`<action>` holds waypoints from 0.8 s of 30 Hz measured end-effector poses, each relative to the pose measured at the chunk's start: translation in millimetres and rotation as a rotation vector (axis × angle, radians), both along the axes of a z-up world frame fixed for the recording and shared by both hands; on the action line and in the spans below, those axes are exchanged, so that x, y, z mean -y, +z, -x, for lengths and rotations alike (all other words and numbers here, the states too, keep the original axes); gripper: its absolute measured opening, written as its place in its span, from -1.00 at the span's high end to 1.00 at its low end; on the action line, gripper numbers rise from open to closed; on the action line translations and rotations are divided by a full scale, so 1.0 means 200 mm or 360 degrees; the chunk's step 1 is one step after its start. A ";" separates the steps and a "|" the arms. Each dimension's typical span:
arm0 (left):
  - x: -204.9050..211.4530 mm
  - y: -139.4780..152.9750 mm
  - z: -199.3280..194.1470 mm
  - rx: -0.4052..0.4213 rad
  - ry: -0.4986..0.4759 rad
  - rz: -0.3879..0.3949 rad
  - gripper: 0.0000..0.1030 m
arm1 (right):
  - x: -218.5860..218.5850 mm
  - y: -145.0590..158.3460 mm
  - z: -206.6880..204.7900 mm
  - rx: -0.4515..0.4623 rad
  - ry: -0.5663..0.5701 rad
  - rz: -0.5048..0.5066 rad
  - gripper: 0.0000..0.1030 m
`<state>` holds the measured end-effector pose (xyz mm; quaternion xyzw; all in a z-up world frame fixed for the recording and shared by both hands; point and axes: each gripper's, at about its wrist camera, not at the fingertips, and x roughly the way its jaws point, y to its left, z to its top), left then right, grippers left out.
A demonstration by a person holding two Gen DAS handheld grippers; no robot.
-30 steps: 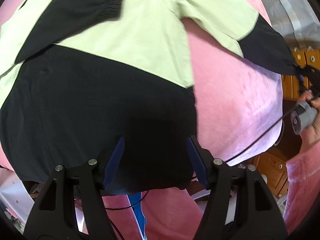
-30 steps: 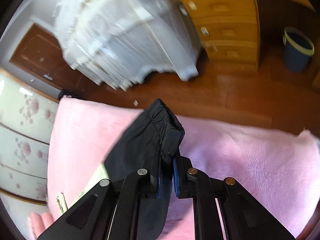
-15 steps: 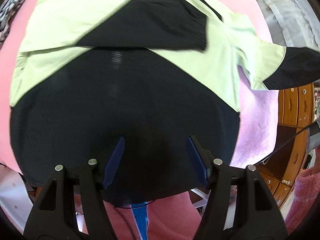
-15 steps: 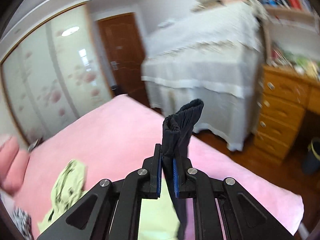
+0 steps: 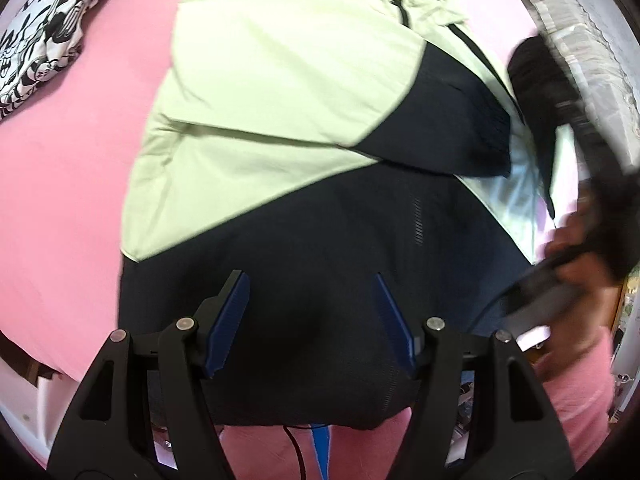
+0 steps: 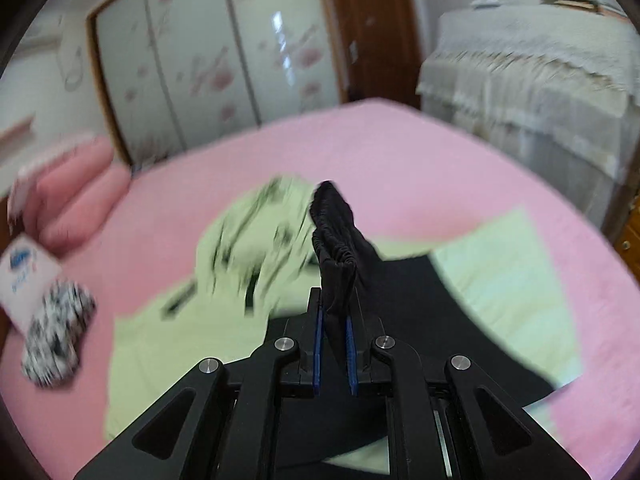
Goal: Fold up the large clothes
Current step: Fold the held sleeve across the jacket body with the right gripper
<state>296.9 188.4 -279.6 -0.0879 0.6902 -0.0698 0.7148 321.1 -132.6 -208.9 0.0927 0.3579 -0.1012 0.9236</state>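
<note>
A large pale-green and black jacket (image 5: 280, 100) lies spread on the pink bed (image 5: 72, 200). One sleeve is folded across its chest, and the hood (image 6: 256, 240) is crumpled at the far end. My left gripper (image 5: 312, 284) hovers over the black lower hem (image 5: 340, 240), jaws wide apart and nothing pinched. My right gripper (image 6: 334, 320) is shut on the black elastic cuff (image 6: 334, 232) of the other sleeve and holds it up above the jacket's body (image 6: 500, 280). In the left wrist view the hand (image 5: 580, 248) that bears it is a blur at the right.
A folded black-and-white patterned garment (image 5: 40, 40) lies at the bed's far left corner, beside pink pillows (image 6: 76, 200). A wardrobe (image 6: 200, 60) and a brown door (image 6: 372, 28) stand beyond. A second bed under white lace cover (image 6: 540, 80) is on the right.
The right gripper has swung the black cuff from the bed's edge inward over the jacket and rolled upright. The left gripper has slid leftward along the hem, still open.
</note>
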 end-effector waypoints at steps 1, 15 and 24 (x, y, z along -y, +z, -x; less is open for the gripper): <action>-0.01 -0.01 -0.01 0.0007 0.0008 0.0000 -0.19 | -0.05 -0.10 -0.04 -0.0094 0.0037 0.0017 0.81; 0.25 -0.04 -0.30 0.0067 0.0056 0.0375 -0.19 | 0.08 -0.23 0.09 -0.0330 0.0195 -0.0103 -0.21; 0.73 -0.26 -0.54 0.0053 0.0160 0.0483 0.14 | 0.55 -0.27 0.43 -0.0557 -0.0012 -0.0085 -0.26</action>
